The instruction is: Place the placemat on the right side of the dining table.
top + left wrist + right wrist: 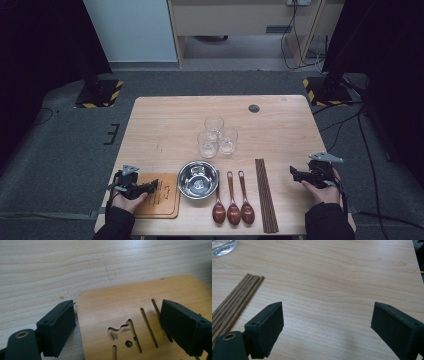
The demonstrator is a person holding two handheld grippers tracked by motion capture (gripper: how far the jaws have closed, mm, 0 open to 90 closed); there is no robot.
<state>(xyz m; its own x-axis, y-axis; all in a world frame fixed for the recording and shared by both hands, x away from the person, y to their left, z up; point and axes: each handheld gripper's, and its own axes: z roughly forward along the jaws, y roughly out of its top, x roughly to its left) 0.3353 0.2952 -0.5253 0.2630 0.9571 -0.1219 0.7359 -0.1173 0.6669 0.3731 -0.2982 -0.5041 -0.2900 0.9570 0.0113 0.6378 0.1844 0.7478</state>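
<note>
Both grippers, left gripper (150, 186) and right gripper (295, 173), gape apart over the pale wooden table (165, 125) on grey carpet (60, 150).

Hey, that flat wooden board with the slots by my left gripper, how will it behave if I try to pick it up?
The wooden board looks thin and rigid, so it should probably stay stiff rather than flex. It lies flat on the table, so it likely slides when pushed and is hard to get jaws under. Its rounded corner and smooth face may be slippery.

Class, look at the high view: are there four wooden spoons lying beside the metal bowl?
No, three wooden spoons lie side by side just right of the metal bowl.
</note>
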